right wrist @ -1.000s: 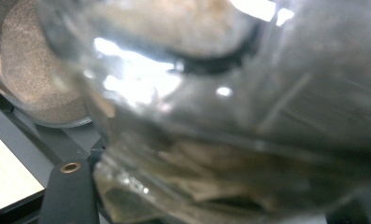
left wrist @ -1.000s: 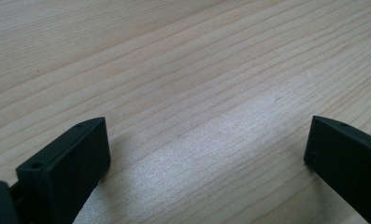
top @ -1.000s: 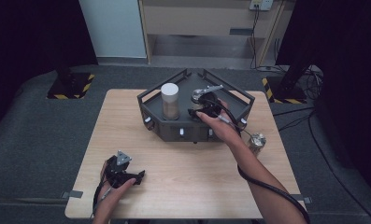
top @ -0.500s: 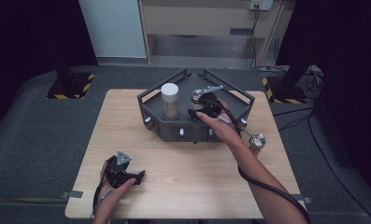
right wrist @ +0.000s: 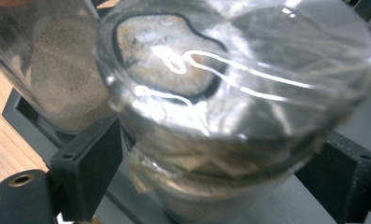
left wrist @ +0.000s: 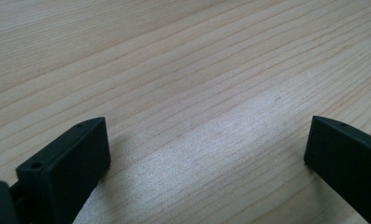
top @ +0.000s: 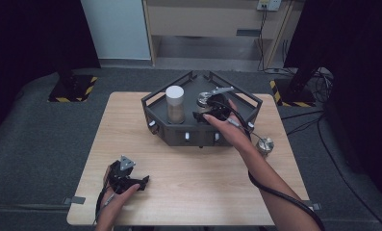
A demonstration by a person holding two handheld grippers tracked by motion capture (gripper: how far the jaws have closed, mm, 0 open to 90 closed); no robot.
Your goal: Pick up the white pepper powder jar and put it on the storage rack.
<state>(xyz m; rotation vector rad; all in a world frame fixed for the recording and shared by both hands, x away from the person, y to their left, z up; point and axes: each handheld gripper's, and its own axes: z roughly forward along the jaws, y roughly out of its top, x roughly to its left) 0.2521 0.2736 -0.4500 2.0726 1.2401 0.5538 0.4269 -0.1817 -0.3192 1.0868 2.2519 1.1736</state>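
A black angular tray (top: 152,103) stands at the far middle of the wooden table (top: 131,125). In it are a jar (top: 175,103) with a white lid and brownish powder, and a metal cup (top: 205,98) covered with clear film. My right gripper (top: 205,114) reaches into the tray at that cup. In the right gripper view the film-covered cup (right wrist: 230,93) sits between the jaws of my right gripper (right wrist: 216,142), which have just been opening and stand apart. The jar (right wrist: 47,70) is to its left. My left gripper (top: 143,182) rests near the front left, open over bare wood (left wrist: 174,56).
A small round metal piece (top: 264,144) lies on the table right of the tray. A metal lever (top: 222,90) sticks out behind the cup. Cables trail from both grippers. Dark floor surrounds the table, with a cabinet beyond.
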